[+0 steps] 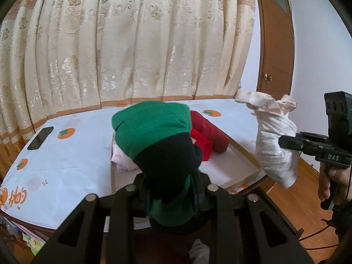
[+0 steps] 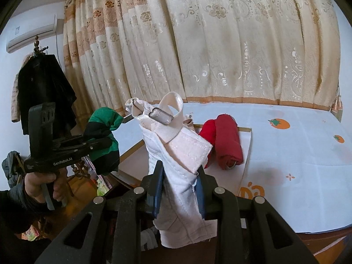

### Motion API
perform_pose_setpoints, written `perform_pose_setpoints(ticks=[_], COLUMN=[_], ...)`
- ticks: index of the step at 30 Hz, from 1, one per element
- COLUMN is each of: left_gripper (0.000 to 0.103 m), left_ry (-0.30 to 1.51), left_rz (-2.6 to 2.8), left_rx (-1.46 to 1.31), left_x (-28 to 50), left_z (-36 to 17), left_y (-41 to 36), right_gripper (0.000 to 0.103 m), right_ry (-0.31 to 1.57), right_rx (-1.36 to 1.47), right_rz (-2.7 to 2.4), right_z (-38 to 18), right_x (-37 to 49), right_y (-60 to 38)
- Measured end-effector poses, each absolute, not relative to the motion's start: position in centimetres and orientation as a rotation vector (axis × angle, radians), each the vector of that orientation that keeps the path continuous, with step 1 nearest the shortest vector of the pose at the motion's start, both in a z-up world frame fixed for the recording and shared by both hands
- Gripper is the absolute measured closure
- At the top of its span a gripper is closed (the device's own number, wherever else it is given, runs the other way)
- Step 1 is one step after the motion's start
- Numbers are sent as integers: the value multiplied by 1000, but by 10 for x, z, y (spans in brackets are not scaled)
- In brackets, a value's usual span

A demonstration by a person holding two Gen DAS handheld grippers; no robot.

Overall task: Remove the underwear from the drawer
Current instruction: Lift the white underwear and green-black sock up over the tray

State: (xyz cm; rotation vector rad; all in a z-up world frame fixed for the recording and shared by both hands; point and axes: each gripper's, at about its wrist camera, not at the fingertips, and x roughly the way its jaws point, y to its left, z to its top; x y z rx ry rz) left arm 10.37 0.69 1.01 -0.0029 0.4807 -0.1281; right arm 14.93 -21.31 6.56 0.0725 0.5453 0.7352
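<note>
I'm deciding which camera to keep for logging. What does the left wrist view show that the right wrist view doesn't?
Only the left wrist view shows the black phone, the door and folded pale laundry. Only the right shows the air conditioner and hanging dark coat. Both show the green-and-black garment, white bra, red rolls and tray.
</note>
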Motion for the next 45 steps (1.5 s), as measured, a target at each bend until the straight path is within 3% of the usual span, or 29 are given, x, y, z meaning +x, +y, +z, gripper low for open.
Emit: perform_pose_setpoints(ticks=[45], left_gripper=[78], left_ry=[325], left_rz=[-52], left_rx=[51], left_x=[95], left_z=[22], left_y=[16], right_gripper=[75], right_ry=[408], right_rx=[88], right_rz=[767], right_z=[87], right_x=[148], right_y=[-210])
